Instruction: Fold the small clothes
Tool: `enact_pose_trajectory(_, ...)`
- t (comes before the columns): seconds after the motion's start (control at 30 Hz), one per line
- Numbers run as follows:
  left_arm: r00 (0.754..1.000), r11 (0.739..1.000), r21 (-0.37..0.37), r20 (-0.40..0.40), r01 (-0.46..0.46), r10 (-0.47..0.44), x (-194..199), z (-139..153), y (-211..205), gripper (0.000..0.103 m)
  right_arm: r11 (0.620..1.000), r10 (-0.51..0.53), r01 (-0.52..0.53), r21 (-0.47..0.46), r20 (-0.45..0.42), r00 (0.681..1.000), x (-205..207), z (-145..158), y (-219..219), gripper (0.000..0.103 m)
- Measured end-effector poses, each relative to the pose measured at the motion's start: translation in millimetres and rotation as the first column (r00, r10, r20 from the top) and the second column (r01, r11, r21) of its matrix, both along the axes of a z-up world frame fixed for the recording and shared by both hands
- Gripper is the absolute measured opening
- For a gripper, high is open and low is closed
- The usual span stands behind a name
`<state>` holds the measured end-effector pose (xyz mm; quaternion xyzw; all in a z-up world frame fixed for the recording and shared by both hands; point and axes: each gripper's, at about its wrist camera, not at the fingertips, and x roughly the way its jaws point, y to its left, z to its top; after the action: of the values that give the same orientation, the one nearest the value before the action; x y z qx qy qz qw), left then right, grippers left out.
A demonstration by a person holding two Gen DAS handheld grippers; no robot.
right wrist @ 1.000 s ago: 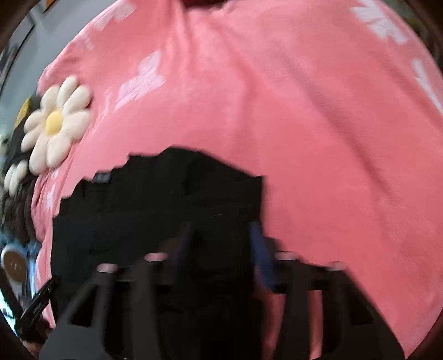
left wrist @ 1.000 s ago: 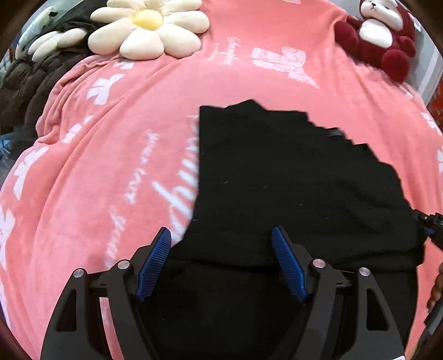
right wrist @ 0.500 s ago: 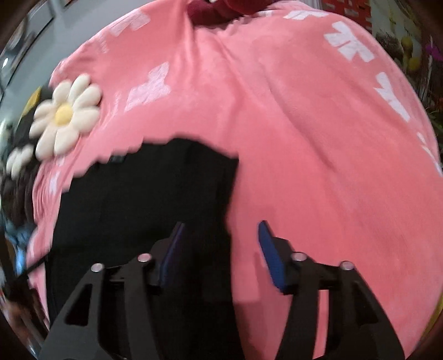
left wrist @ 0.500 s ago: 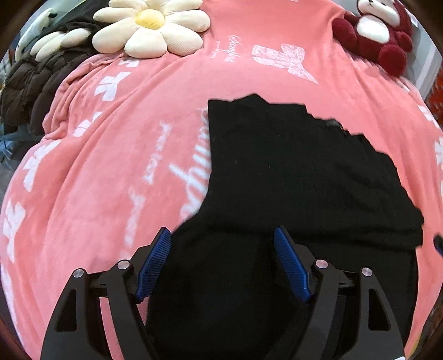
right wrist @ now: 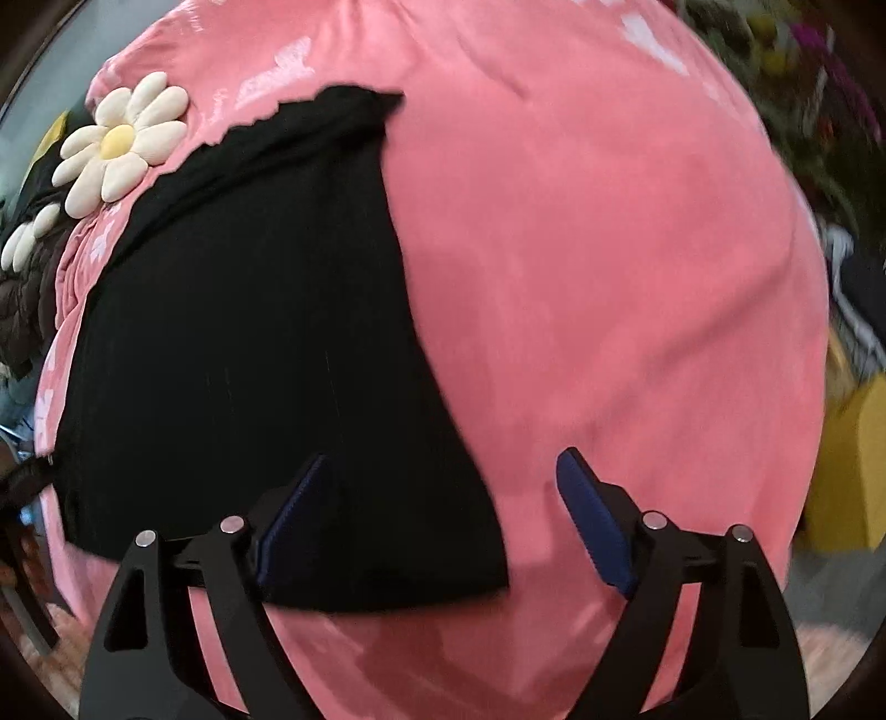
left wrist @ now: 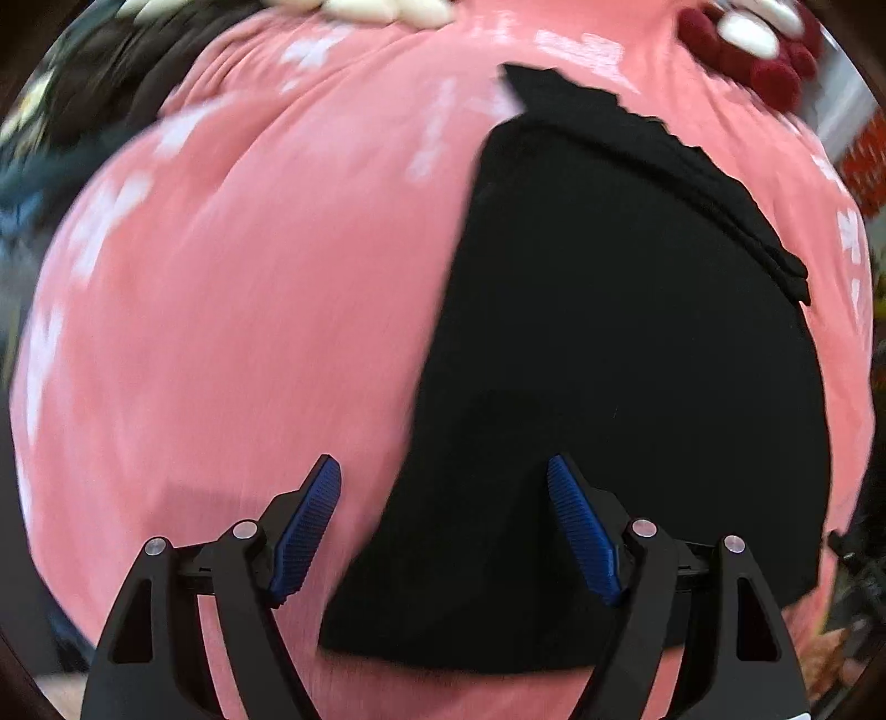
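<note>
Letting go: right claw jaws are opening right now, nothing pinched between them, only the near right corner of the black knit garment lying flat underneath. A second ago that claw was shut over the cloth, so the fold layer has just been dropped. Left claw stands wide as before, empty, straddling the garment's left edge.

Both views have shifted sideways since the earlier frames: the garment sat centred under the left claw, now it lies to the right of that claw, and in the right view to the left of the right claw. Both views blurred, hands on the move.

Judgement: one fold is laid. The garment rests as a flat, roughly rectangular stack, with a scalloped hem poking out along its far edge. Layers are not perfectly aligned there. Next likely a regrip at the side edges for another fold, or smoothing.

Surface: pink fleece blanket with white lettering and bow prints, spread over what looks like a bed, soft and lumpy. Beyond the garment: cream daisy-shaped plush cushion with yellow centre to its far left, dark red and white plush toy to its far right, blurred. Dark quilted jacket left of the daisy. Room clutter, something yellow, right of the blanket; too blurred to name.
</note>
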<state>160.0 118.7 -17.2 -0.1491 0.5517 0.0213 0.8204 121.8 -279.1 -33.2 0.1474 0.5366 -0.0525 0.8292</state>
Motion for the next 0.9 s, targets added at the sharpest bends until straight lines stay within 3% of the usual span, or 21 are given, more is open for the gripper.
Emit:
enact_pose_trajectory(0.07,0.999,0.998,-0.044,0.021,-0.036,0.037,-23.3,-3.0,4.0,0.076,0.999,-0.011,0.012,0.039,-0.027,1.0,-4.2,-9.2,1.0,0.081)
enact_pose_trajectory(0.2,0.998,1.0,-0.007,0.06,-0.011,0.011,-42.1,-5.8,-9.4,0.081,0.999,-0.009,0.01,0.044,-0.03,0.999,-0.9,-17.8,7.3,0.089)
enact_pose_trajectory(0.3,0.996,1.0,0.017,0.085,-0.006,0.005,-43.7,-10.4,-14.7,0.083,1.0,-0.003,0.003,0.003,-0.005,1.0,-0.1,-18.7,15.1,0.09)
enact_pose_trajectory(0.73,0.992,0.998,0.015,0.111,-0.058,0.056,-48.4,-5.9,-7.1,0.084,0.999,-0.033,0.032,0.02,0.042,0.999,-10.8,-15.9,8.6,0.082)
enact_pose_trajectory(0.9,0.98,0.99,-0.054,0.143,-0.13,0.137,-46.1,-5.6,7.5,0.084,0.999,-0.036,0.034,0.034,0.052,0.998,-10.2,-15.1,6.8,0.082)
